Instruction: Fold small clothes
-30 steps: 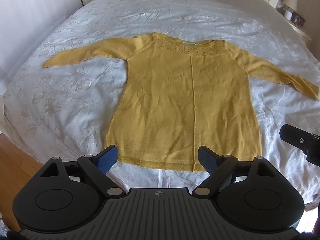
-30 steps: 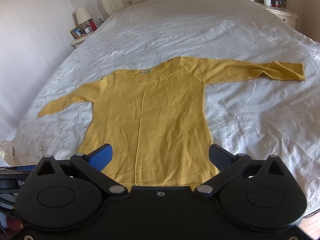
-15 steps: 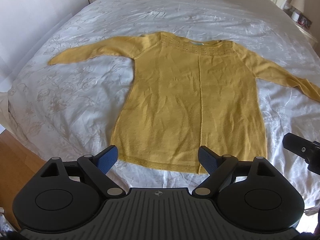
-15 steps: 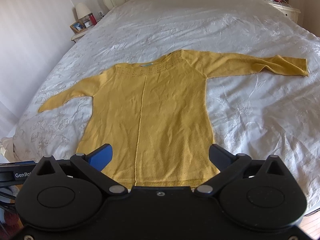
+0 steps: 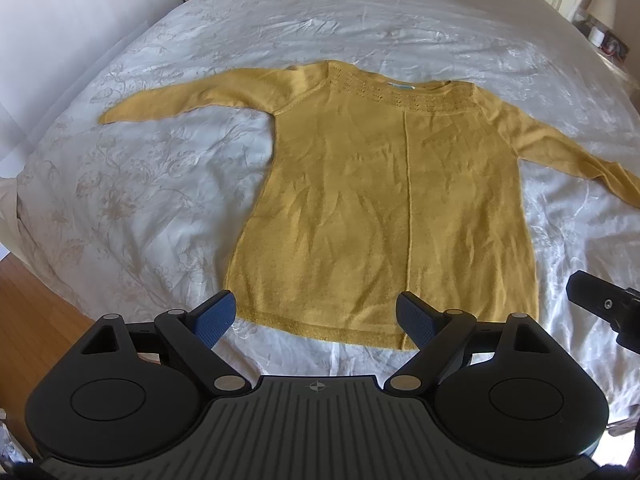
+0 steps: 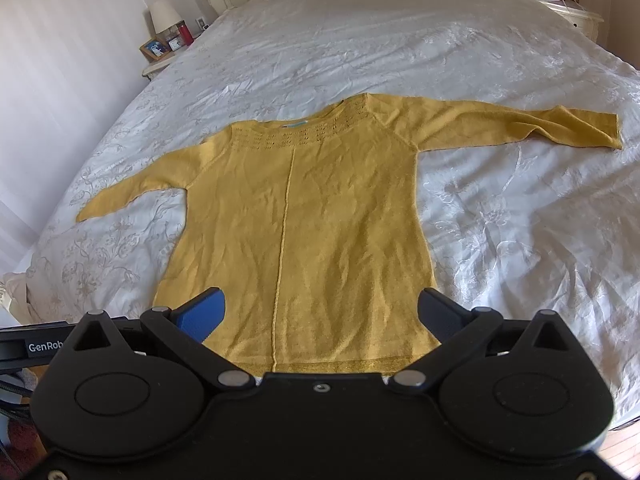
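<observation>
One readable mark: "GenRob" on left gripper (image 6: 24, 346) beside yellow sweater (image 6: 304, 232).

Black tool (image 5: 316, 316), blue ribbed pads (image 5: 212, 318)

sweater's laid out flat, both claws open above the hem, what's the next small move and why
Probably lower the left claw onto the near hem of the yellow sweater to pinch it. The sweater lies spread and unfolded on the white bedspread, sleeves out, and neither the left nor the right claw holds anything yet.
</observation>
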